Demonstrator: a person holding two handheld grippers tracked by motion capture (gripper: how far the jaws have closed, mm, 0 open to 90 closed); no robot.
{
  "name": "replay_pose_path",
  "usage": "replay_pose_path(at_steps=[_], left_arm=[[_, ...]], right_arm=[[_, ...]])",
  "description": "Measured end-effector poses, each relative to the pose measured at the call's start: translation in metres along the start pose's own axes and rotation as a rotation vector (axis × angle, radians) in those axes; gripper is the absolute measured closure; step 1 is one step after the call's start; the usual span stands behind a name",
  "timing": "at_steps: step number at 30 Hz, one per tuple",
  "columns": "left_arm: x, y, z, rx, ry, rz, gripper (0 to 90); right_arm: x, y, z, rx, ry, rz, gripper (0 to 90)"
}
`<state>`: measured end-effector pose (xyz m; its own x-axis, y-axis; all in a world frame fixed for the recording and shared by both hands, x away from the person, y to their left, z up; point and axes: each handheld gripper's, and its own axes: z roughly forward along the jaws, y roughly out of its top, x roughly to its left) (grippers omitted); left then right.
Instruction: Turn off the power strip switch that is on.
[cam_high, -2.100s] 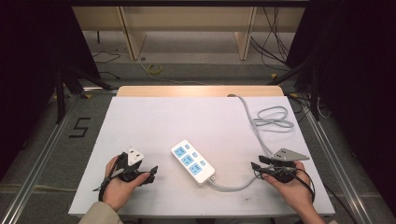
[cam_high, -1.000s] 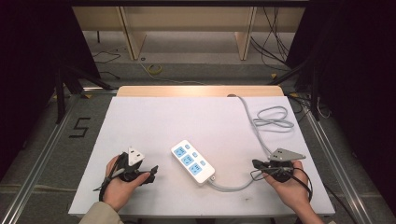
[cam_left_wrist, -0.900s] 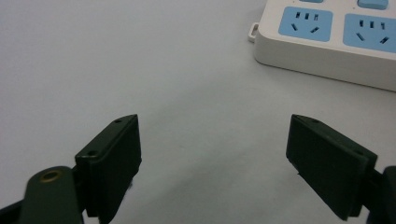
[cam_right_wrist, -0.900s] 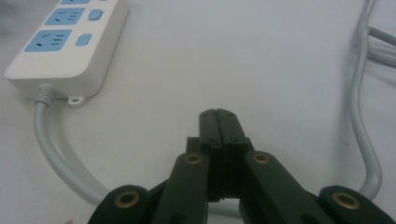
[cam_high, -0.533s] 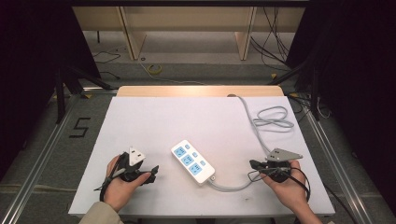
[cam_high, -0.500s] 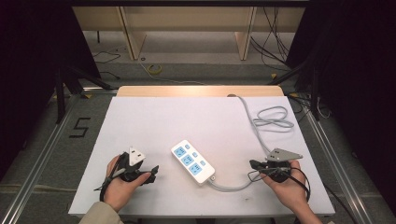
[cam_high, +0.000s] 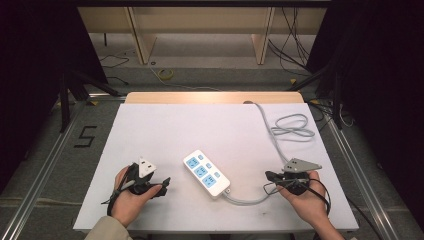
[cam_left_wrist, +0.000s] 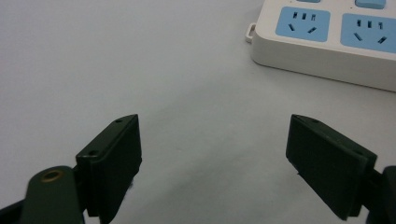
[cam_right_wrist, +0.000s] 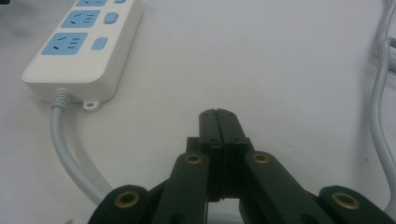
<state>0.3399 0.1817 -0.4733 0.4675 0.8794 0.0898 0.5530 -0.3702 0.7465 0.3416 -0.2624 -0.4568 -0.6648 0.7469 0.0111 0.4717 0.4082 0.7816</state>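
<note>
White power strip (cam_high: 206, 172) with blue sockets: mid-surface (cam_high: 165, 125), diagonal. Left tongs (cam_left_wrist: 212, 163): left of strip, spread wide, empty, likely readied to grip. Right tongs (cam_right_wrist: 218, 119): right of strip beside its grey cable (cam_right_wrist: 70, 154), closed, holding nothing.

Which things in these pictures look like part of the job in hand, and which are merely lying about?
Likely part of the job:
- power strip with blue sockets
- its grey cord, coiled at the far right
- left gripper, jaws wide apart
- right gripper, jaws closed on nothing

Merely lying about:
- yellow cable on the floor
- "5" floor marking
</note>
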Motion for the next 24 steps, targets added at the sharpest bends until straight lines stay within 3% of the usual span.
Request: replay_pose_path(at_steps=[24], left_arm=[[-0.001, 0.0005, 0.0003, 0.005, 0.0, 0.007, 18.1]], right_arm=[[0.0048, 0.007, 0.0018, 0.007, 0.01, -0.011, 90.0]])
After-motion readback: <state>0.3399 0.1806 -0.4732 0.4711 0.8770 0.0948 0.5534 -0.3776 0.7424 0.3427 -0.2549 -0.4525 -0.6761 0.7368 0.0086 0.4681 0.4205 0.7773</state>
